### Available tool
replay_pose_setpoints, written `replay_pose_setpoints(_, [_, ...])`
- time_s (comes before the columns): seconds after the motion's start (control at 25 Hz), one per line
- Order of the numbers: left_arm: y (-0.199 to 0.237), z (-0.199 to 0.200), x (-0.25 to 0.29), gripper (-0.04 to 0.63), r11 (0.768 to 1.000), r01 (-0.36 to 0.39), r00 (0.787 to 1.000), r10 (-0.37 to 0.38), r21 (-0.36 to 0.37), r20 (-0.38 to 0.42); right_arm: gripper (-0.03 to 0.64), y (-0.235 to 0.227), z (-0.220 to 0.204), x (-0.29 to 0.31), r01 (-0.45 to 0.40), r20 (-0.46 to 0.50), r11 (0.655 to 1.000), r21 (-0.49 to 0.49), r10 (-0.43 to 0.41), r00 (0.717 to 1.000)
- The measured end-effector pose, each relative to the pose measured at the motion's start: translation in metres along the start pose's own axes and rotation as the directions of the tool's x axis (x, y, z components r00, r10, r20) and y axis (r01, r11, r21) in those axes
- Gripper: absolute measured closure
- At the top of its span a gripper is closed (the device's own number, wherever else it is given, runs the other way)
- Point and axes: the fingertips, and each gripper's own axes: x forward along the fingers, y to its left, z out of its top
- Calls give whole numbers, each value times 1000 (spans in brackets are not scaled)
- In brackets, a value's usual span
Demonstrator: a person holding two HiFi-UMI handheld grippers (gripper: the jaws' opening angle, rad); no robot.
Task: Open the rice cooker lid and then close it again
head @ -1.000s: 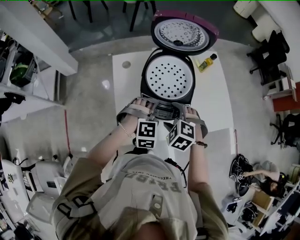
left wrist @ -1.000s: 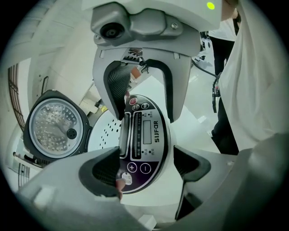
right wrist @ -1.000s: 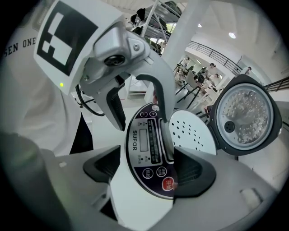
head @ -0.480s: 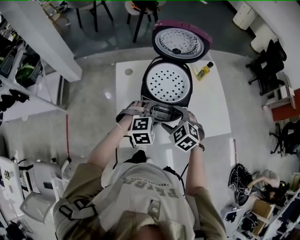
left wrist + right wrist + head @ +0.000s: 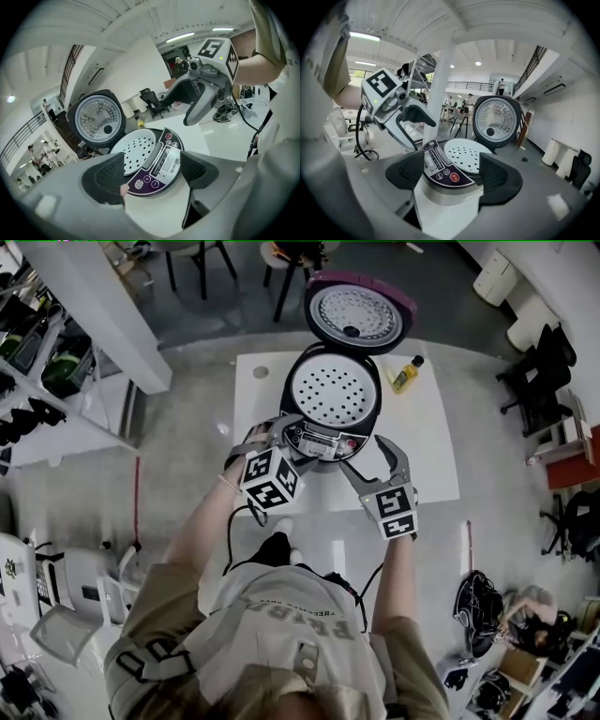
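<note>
One rice cooker (image 5: 333,404) is seen standing on the white tabletop (image 5: 431,456), towards its far edge, with its single lid (image 5: 358,313) swung fully open and upright behind the body. The pot opening is covered by one white perforated tray (image 5: 333,390).

The control panel (image 5: 159,168) is shown only small in the head view. Its display strip and round buttons, one of them red, are made out in the two gripper views.

One bottle of yellow liquid (image 5: 407,376) is placed just beside the cooker on the right, near the hinge. It is plain in the head view, tiny in the left gripper view and not seen in the right gripper view.

Two claws are counted, each carrying one marker cube. The left claw (image 5: 272,430) is held at the cooker's front left and the right claw (image 5: 368,460) at its front right. In each gripper view the jaws are spread wide and nothing is pressed by the pads; the panel is only framed between them, apart from both. Each gripper view also shows the other claw, which is raised above the tabletop.
</note>
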Motion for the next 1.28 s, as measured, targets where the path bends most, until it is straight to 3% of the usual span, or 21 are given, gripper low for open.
replay_pose_setpoints(0.2, [20,14,-14,212,996,-82,995,83,-34,47,261,-23,9,-18,11,110,991,136,-26,994])
replay_pose_setpoints(0.4, [47,19,-15,212,991,-95,991,104,-96,85,261,-53,24,-23,26,185,975,219,-68,980])
replay_pose_setpoints(0.72, [106,15,3,212,985,-99,987,115,-144,113,259,-103,32,-6,69,200,965,253,-122,972])
replay_pose_setpoints(1.28, [222,7,51,212,990,-101,988,111,-101,104,232,-192,55,51,117,192,957,264,-171,966])
